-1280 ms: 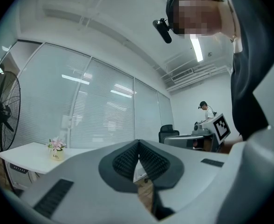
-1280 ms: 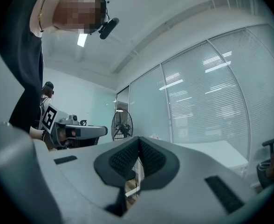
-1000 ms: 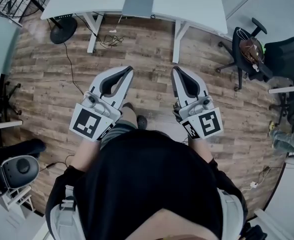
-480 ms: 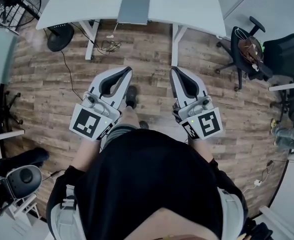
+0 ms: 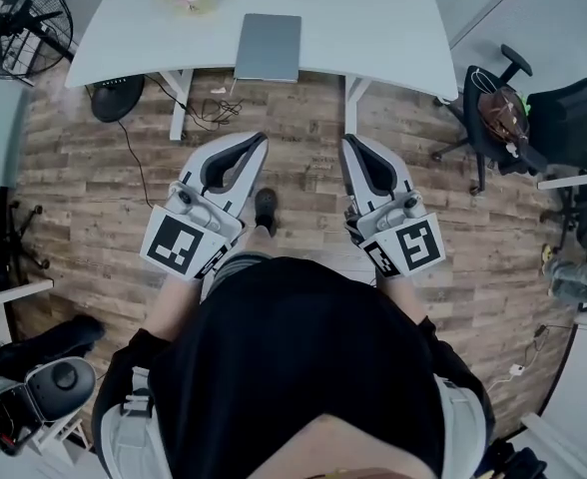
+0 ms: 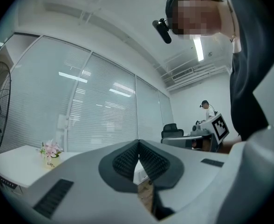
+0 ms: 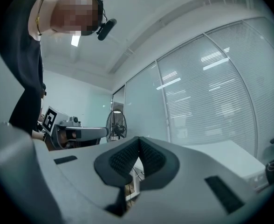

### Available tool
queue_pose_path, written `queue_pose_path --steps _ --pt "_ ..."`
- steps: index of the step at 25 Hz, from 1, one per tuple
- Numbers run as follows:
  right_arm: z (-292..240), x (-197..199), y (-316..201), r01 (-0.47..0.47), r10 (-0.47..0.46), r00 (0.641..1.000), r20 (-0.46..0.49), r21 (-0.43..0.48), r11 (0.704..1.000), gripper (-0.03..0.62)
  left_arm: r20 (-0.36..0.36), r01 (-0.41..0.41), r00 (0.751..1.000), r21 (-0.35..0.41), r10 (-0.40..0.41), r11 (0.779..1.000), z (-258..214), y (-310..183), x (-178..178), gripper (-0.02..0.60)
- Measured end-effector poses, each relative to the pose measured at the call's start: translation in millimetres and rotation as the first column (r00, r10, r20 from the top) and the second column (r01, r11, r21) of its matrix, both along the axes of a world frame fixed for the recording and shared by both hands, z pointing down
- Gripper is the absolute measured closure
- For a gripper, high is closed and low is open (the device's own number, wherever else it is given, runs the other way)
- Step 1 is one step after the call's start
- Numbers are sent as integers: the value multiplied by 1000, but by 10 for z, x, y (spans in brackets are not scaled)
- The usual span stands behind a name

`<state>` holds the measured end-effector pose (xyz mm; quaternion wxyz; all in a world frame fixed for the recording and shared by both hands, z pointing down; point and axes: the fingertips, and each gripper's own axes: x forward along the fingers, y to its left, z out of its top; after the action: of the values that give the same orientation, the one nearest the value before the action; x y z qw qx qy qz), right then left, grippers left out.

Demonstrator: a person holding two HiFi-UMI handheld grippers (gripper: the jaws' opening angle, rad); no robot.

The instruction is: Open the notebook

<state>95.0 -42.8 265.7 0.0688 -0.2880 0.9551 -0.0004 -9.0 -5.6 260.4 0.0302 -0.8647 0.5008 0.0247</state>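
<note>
I am holding the left gripper (image 5: 258, 140) and the right gripper (image 5: 346, 140) side by side at the middle of the head view, over the wood floor (image 5: 94, 198). Both have their jaws pressed together with nothing between them. The notebook (image 5: 269, 46) is lying closed at the upper middle, a flat grey slab at the near edge of the white desk (image 5: 393, 18), well apart from both grippers. Neither gripper view is showing it, since my own jaws are filling the lower part of each. In the left gripper view only the desk's end with the flowers (image 6: 50, 150) is peeking out at lower left. My torso is hiding the lower head view, and a fan (image 5: 19, 13) is being cut off at upper left.
</note>
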Motion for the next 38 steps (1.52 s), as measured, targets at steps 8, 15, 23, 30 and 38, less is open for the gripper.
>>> queue_pose_path --steps 8,15,23,30,38 --pt "1 -366 -526 3 -3 1000 -1 -25 1000 589 -7 -20 1000 0 20 1000 -33 -595 -317 570" --pt "-25 -562 -993 -37 37 999 -11 -15 999 589 -13 -43 999 -2 43 999 -70 -1075 -551 569" --pt "-58 -780 -1419 -77 77 997 -4 -10 997 589 -6 -63 998 -12 63 998 -53 -1481 -796 570" --pt "-78 -963 -1651 -90 90 996 -1 -13 996 589 -22 -95 995 13 96 995 -112 -1754 -921 570" --pt "-38 -894 -1840 -107 107 994 -24 -17 994 589 -24 -110 994 -5 110 994 -85 -1947 -860 570"
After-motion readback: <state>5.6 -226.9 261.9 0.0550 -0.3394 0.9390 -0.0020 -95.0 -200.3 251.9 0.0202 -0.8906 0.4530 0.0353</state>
